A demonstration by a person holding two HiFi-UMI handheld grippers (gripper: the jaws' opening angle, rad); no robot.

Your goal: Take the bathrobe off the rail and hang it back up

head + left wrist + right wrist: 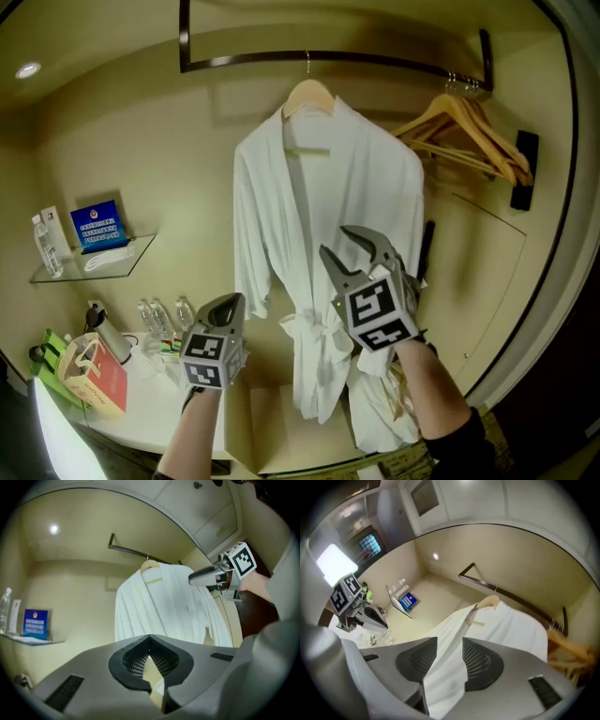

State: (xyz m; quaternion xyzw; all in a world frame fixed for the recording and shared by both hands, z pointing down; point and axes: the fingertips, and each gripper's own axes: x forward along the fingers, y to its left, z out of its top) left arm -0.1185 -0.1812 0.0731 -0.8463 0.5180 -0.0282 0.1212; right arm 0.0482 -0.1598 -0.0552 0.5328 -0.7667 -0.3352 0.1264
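Note:
A white bathrobe (319,234) (168,606) (501,625) hangs on a wooden hanger (307,94) (487,603) from the dark rail (375,58) (131,551) in the closet recess. My right gripper (335,240) (450,641) is raised in front of the robe's right side, its jaws apart with nothing between them. My left gripper (230,305) (150,637) is lower and to the left, short of the robe's left sleeve, shut and empty. Each gripper also shows in the other's view: the right gripper (206,576) and the left gripper (370,616).
Several bare wooden hangers (478,136) hang at the rail's right end. A glass shelf (94,262) on the left wall bears a blue card and a bottle. Below, a white counter (141,403) holds water bottles, a kettle and a red bag (94,375). More white cloth (384,422) lies low right.

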